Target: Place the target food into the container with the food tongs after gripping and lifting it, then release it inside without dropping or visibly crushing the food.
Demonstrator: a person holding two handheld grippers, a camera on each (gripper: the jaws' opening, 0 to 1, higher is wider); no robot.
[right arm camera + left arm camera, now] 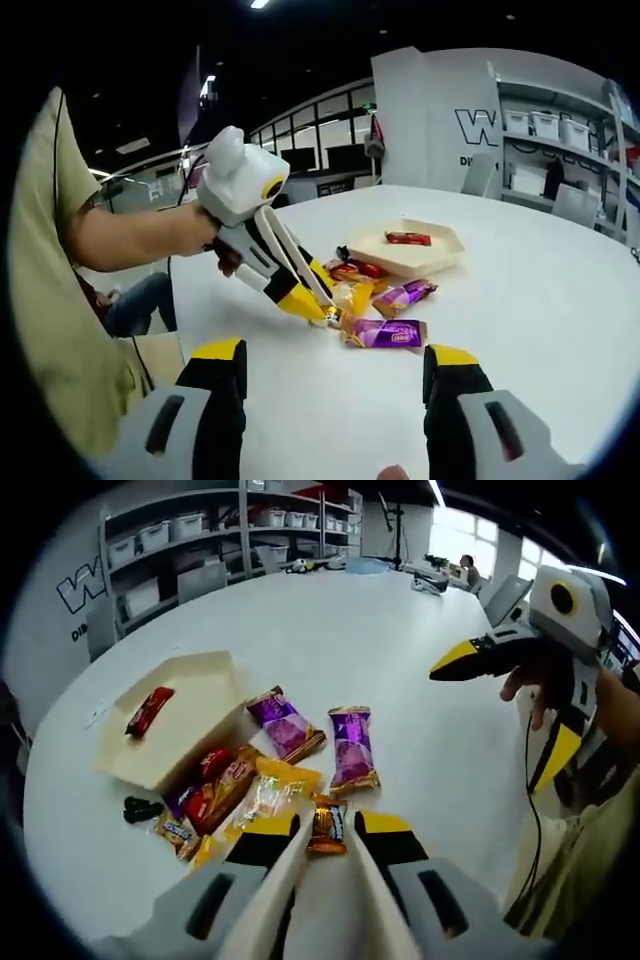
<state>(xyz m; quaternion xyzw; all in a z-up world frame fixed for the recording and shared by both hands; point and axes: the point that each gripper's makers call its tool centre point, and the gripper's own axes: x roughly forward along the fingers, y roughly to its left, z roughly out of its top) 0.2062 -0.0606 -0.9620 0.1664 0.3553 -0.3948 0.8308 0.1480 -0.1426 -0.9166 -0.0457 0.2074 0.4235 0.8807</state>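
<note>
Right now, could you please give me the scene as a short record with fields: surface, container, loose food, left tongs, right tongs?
surface: white round table
container: shallow beige tray, holding one red snack packet
loose food: wrapped snacks beside the tray, among them two purple packets and a yellow packet
left tongs: closed on a small orange packet, at the pile on the table
right tongs: open, holding nothing, off to the side of the pile
</note>
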